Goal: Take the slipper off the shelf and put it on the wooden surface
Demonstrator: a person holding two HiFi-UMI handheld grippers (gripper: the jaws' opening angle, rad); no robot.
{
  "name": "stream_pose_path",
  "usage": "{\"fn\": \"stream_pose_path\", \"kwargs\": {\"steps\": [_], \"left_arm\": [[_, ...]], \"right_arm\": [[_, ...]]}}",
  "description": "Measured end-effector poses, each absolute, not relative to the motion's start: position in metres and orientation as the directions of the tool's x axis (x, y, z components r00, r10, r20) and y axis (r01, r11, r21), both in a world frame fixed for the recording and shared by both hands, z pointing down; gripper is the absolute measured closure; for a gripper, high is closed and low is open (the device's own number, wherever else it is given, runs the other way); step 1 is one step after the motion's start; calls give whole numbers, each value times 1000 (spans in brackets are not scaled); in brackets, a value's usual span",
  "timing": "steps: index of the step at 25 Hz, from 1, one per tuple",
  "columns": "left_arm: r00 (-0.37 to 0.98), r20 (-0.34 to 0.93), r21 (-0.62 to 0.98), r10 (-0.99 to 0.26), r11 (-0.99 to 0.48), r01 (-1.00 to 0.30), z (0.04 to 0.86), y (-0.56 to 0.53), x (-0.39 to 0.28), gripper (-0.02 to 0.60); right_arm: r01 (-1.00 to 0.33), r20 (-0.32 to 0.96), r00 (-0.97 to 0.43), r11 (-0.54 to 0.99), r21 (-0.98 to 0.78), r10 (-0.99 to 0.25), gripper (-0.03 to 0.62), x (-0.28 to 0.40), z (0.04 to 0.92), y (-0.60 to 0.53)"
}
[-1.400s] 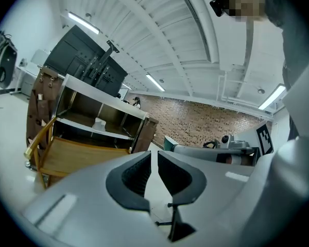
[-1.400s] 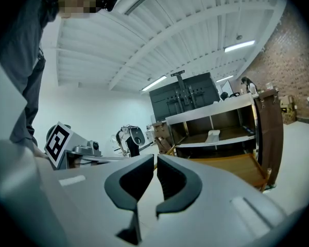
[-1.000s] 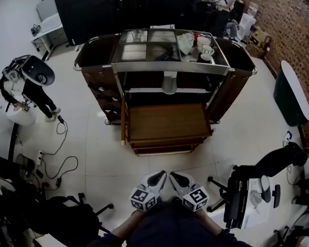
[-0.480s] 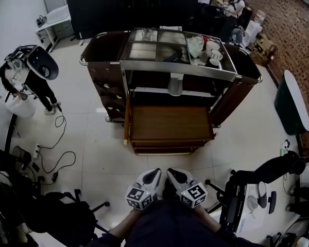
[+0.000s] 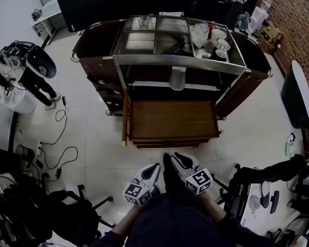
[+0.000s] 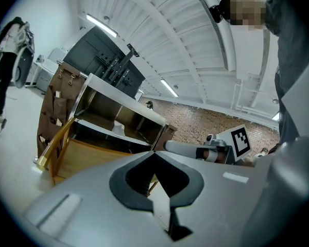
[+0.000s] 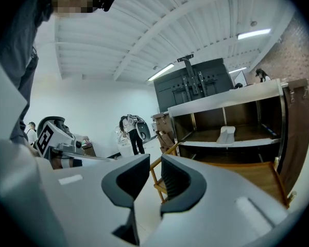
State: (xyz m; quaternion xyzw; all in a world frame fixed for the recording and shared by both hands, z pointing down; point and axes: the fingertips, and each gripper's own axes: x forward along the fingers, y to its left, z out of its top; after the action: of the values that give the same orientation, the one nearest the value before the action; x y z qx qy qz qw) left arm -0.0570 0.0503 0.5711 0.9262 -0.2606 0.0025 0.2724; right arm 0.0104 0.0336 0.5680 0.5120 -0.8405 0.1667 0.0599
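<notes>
A white slipper (image 5: 177, 78) lies on the cart's middle shelf, above the pull-out wooden surface (image 5: 172, 120). Both grippers hover low in the head view, well short of the cart. My left gripper (image 5: 154, 167) is shut and empty; its own view shows the jaw tips (image 6: 153, 152) meeting, with the slipper (image 6: 119, 129) and the wooden surface (image 6: 87, 153) far ahead. My right gripper (image 5: 176, 157) sits slightly further forward. In the right gripper view its jaws (image 7: 155, 158) are opening, a narrow gap with nothing between them. The slipper (image 7: 226, 134) shows beyond, on the shelf.
Cups and a bag (image 5: 213, 37) stand on the cart's top. A person with a headset rig (image 5: 28, 68) is at the left beside floor cables (image 5: 56, 153). Chair bases (image 5: 247, 189) are at the lower right, and a dark round table (image 5: 298, 94) at the right.
The cart has come nearer in the head view. My right gripper has moved forward, ahead of the left one.
</notes>
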Motion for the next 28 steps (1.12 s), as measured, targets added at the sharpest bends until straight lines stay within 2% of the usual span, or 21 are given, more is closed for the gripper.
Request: {"fn": "stream_pose_path", "kwargs": {"steps": [7,11,18,28], "left_arm": [[851,159,454,-500,-728,-513,579,-62,14,565],[801,251,427,-544,-680,-596,585,-117,42,565],[771,287,396,-569,-662,-636,602,-209,108,565],[694,343,397,-633,-571,-718,609,-253,105,565]], "right_arm": [[-887,280,-462,430,-168,-842,530,90,587,-100],[-907,302,-420,385,-171,-856,525,135,615,-173],[-942,323,-326,279,-186,-888,494,215,666,-312],[-968,394,-251,232,-95,-884,390,256,708,-446]]}}
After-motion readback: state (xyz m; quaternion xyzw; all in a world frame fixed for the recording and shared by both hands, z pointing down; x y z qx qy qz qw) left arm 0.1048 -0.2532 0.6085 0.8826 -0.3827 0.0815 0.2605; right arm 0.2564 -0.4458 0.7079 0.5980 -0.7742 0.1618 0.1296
